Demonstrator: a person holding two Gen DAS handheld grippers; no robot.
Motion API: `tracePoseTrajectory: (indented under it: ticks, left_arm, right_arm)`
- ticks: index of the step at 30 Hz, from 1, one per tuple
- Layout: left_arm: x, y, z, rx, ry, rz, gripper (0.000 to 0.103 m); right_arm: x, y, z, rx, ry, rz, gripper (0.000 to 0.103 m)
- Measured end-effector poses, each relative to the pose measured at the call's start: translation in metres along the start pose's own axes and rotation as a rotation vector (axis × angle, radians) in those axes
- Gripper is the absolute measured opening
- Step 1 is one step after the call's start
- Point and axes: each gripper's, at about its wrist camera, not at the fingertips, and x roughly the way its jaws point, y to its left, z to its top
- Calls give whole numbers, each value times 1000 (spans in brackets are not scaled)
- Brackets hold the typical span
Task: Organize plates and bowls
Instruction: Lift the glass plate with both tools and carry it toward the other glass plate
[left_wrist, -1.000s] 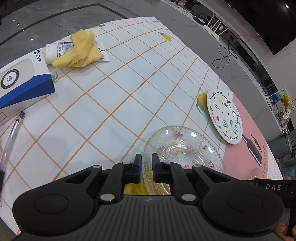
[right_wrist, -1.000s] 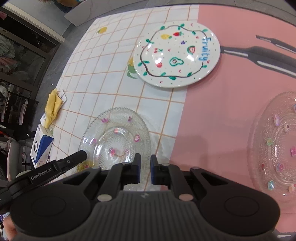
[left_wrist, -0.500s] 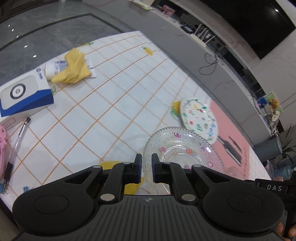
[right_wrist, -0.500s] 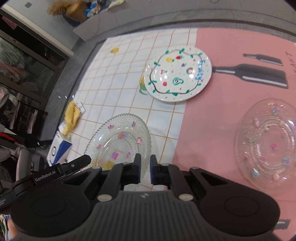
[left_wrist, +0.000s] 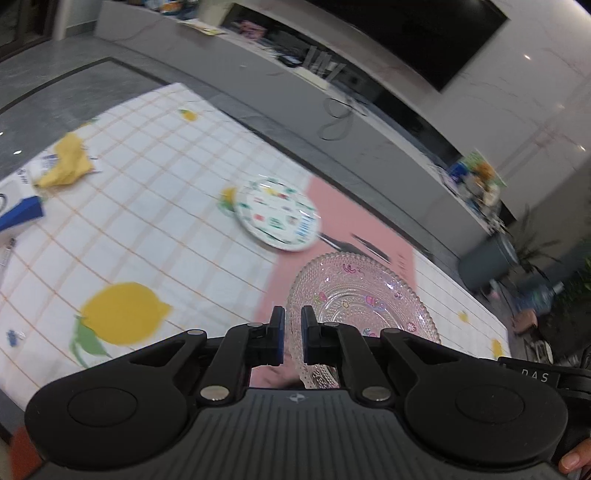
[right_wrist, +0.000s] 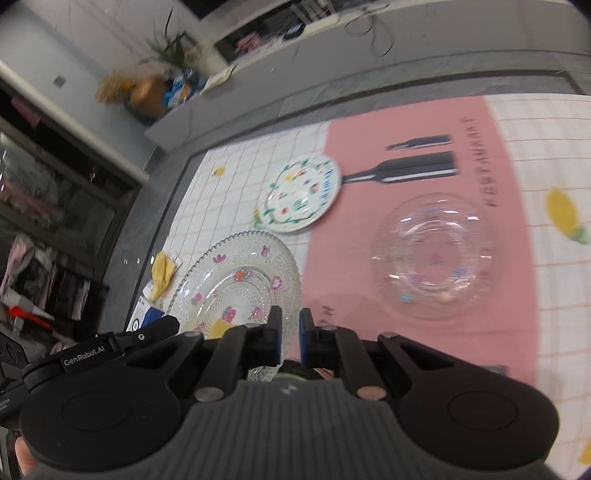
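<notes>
A clear glass plate (left_wrist: 362, 295) with small coloured flowers hangs above the table, held by both grippers. My left gripper (left_wrist: 290, 325) is shut on its left rim. In the right wrist view the same glass plate (right_wrist: 240, 280) has its right rim between the pads of my right gripper (right_wrist: 290, 328), which is shut on it. A white plate (left_wrist: 277, 214) painted with fruit lies at the edge of the pink mat; the white plate (right_wrist: 301, 194) also shows in the right wrist view. A second clear glass dish (right_wrist: 432, 254) lies on the pink mat.
The pink mat (right_wrist: 406, 155) with a printed dark bottle covers the middle of the checked tablecloth (left_wrist: 147, 221). A yellow cloth (left_wrist: 66, 166), a blue and white box (left_wrist: 20, 214) and a pen (left_wrist: 5, 251) lie at the left. Beyond the table's far edge runs grey floor.
Both grippers have risen and carried the glass plate off the white checked cloth to the right, over the pink mat's edge. The table looks farther away.
</notes>
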Motion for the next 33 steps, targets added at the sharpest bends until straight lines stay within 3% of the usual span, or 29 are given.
tracePoseTrajectory:
  ticks: [8, 15, 24, 33]
  left_arm:
    - [8, -70, -50, 125, 57, -62, 8]
    - [31, -111, -99, 198, 142, -81, 8]
    - [58, -129, -147, 243, 225, -53, 8]
    - [81, -130, -177, 288, 250, 31, 10]
  right_arm:
    - [-73, -66, -32, 74, -84, -59, 7]
    - [-109, -128, -65, 164, -110, -116, 7]
    - [-116, -187, -104, 243, -79, -170, 8]
    - [-95, -209, -120, 226, -46, -212, 8]
